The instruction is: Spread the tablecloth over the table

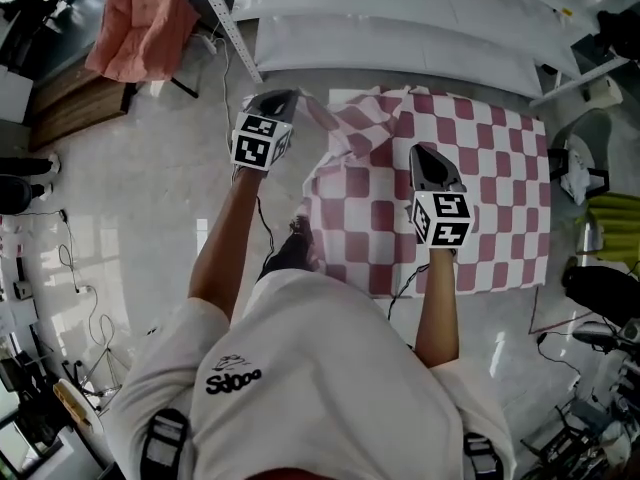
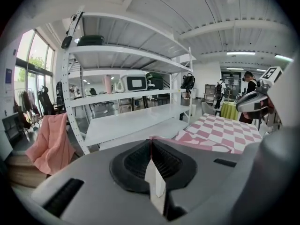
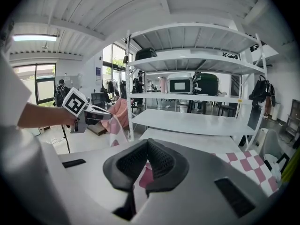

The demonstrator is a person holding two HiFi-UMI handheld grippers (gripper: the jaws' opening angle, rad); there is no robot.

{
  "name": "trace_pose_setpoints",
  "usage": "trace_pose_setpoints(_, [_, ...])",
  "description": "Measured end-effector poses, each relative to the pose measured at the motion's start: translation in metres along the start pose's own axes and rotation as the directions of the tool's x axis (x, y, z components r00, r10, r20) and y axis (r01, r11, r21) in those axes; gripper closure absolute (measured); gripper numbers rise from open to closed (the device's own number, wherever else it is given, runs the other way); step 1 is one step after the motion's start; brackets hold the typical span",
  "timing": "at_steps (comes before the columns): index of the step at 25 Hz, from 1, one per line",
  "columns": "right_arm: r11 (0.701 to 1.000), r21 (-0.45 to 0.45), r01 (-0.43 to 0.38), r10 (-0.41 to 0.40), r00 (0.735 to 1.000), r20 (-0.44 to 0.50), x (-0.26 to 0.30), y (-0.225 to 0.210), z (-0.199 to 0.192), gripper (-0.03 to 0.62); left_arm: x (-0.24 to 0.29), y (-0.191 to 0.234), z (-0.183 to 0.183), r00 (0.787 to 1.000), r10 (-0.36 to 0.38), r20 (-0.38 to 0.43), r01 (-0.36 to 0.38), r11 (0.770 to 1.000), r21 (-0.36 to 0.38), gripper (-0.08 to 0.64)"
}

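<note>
A red-and-white checked tablecloth lies over most of the table, with its near-left part bunched and lifted. My left gripper hangs off the table's far-left corner, shut on a raised corner of the cloth. In the left gripper view a white fold of cloth sticks out between the closed pads. My right gripper hovers above the middle of the cloth. Its pads meet at the tip, and pink-and-white cloth shows pinched in the gap behind them. The left gripper also appears there with cloth trailing from it.
A white shelving rack stands just behind the table. A pink garment hangs over a seat at far left. Cables lie on the shiny floor at left. A green-covered thing and other gear crowd the right side.
</note>
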State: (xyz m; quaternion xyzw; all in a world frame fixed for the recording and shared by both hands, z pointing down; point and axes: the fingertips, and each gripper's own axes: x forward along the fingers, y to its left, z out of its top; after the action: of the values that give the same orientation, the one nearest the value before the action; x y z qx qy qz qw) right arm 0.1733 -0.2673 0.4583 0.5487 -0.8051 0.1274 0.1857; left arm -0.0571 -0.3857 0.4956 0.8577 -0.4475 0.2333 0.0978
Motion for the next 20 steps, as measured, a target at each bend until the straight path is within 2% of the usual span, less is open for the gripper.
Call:
trace_pose_setpoints(11, [1.000, 0.007, 0.026, -0.026, 0.998, -0.052, 0.040, 0.002, 0.000, 0.571, 0.024, 0.088, -0.028, 0.993, 0.083, -0.083, -0.084, 0.996, -0.004, 0.525])
trace_pose_setpoints(20, [0.996, 0.022, 0.082, -0.079, 0.990, -0.116, 0.088, -0.001, -0.012, 0.570, 0.090, 0.164, -0.068, 0.978, 0.105, -0.180, -0.103, 0.995, 0.020, 0.525])
